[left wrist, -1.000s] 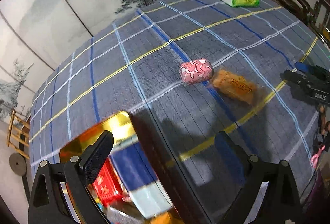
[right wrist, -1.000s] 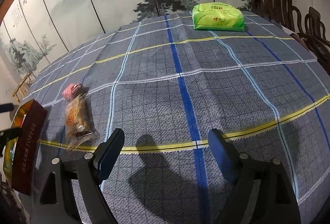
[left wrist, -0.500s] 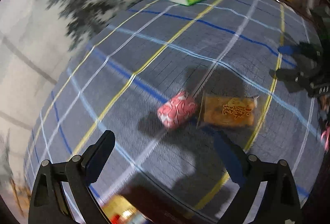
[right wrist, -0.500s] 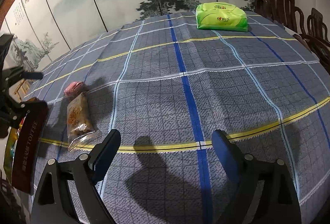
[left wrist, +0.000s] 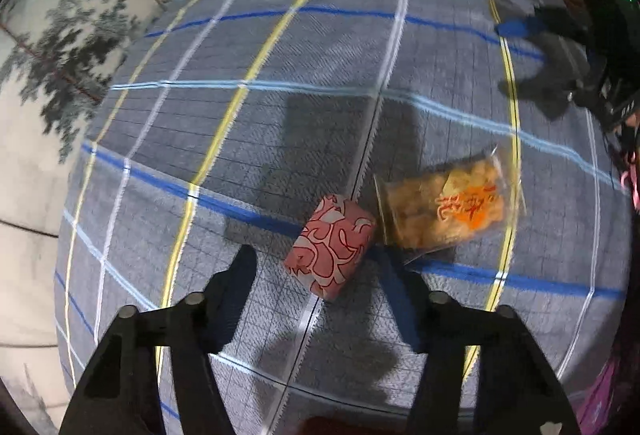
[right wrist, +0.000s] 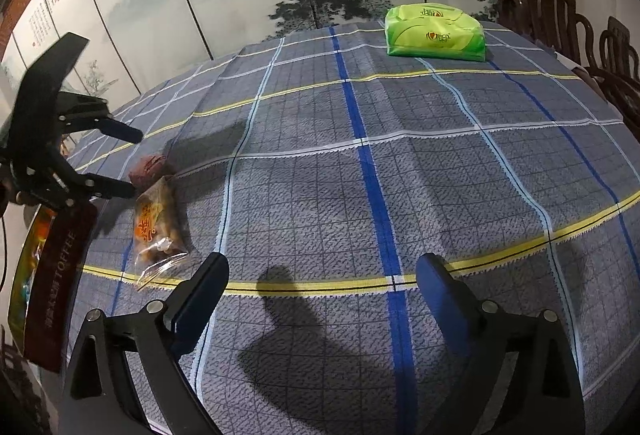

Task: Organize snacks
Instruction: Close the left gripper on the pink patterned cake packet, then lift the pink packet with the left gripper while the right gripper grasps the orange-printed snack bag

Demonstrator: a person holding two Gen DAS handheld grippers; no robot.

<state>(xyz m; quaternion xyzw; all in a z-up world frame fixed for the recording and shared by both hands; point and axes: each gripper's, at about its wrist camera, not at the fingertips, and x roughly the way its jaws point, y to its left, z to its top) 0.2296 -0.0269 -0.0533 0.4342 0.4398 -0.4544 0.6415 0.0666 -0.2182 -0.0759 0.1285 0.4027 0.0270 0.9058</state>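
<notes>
Left gripper (left wrist: 320,263): jaws spread, nothing held, poised over the pink patterned snack (left wrist: 331,246) on the plaid tablecloth (left wrist: 280,115). Clear orange snack packet (left wrist: 448,207): just beside it. Right gripper (right wrist: 322,275): jaws spread, nothing held, low over the cloth. Toffee box (right wrist: 56,275): at the table's left edge, seen only from the right wrist; contents unclear. Green tissue pack (right wrist: 435,33): far side, both views.
</notes>
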